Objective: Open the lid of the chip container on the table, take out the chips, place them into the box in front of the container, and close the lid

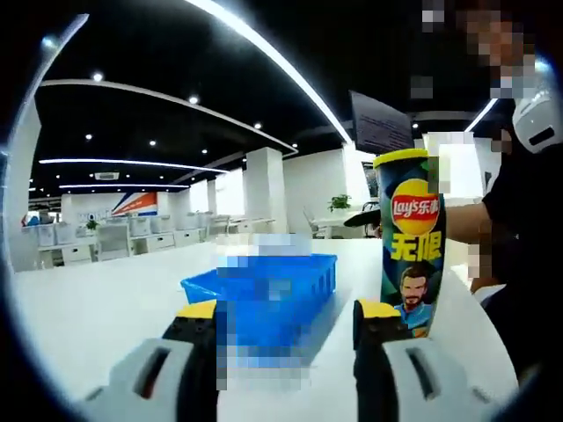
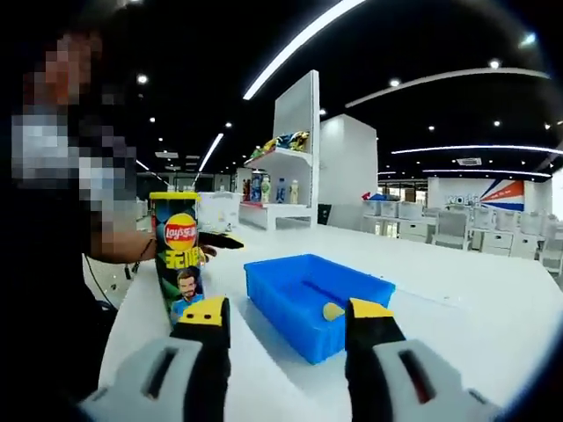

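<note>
While mosaic hides it opposite, the box (image 2: 317, 303) holds a chip (image 2: 332, 311)

Long white ceiling light strips (image 1: 273, 57) and small round recessed spotlights (image 2: 142, 79) are lighting the room brightly against a dark ceiling. The glossy white surface (image 2: 493, 299) is reflecting a soft glare. Fisheye distortion is curving straight lines near the edges, and distant furniture is looking slightly soft.
</note>
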